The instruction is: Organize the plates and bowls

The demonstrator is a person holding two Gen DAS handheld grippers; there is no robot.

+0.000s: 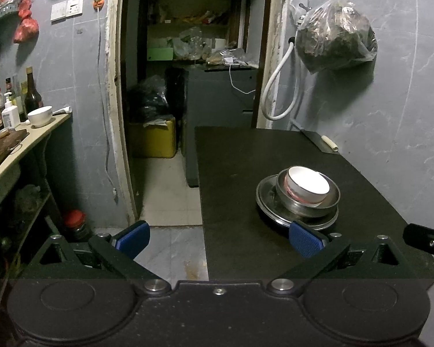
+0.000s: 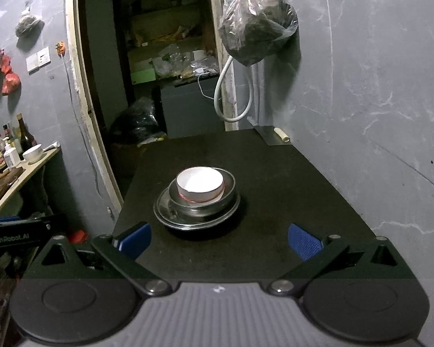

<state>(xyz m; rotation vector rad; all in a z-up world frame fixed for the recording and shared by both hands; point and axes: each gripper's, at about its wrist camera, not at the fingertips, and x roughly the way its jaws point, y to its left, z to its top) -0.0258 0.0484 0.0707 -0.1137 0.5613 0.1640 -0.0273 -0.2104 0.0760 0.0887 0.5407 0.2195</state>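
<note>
On the black table (image 1: 234, 173) (image 2: 289, 173) stands one stack: a white bowl (image 1: 308, 188) (image 2: 200, 183) sits inside a steel bowl (image 1: 329, 202) (image 2: 231, 186), which rests on a steel plate (image 1: 264, 201) (image 2: 163, 206). My left gripper (image 1: 218, 241) is open and hangs at the table's left edge, near and left of the stack, holding nothing. My right gripper (image 2: 219, 241) is open too, just in front of the stack with nothing between its fingers. Another white bowl (image 1: 40, 115) (image 2: 32, 153) sits on the side counter at left.
A cleaver (image 1: 322, 141) (image 2: 275, 136) lies at the table's far right corner. A filled plastic bag (image 1: 335, 34) (image 2: 259, 26) and a white hose (image 1: 277, 86) hang on the wall behind. Bottles (image 1: 33, 92) and a chopping board (image 1: 0, 147) crowd the left counter. A doorway opens behind.
</note>
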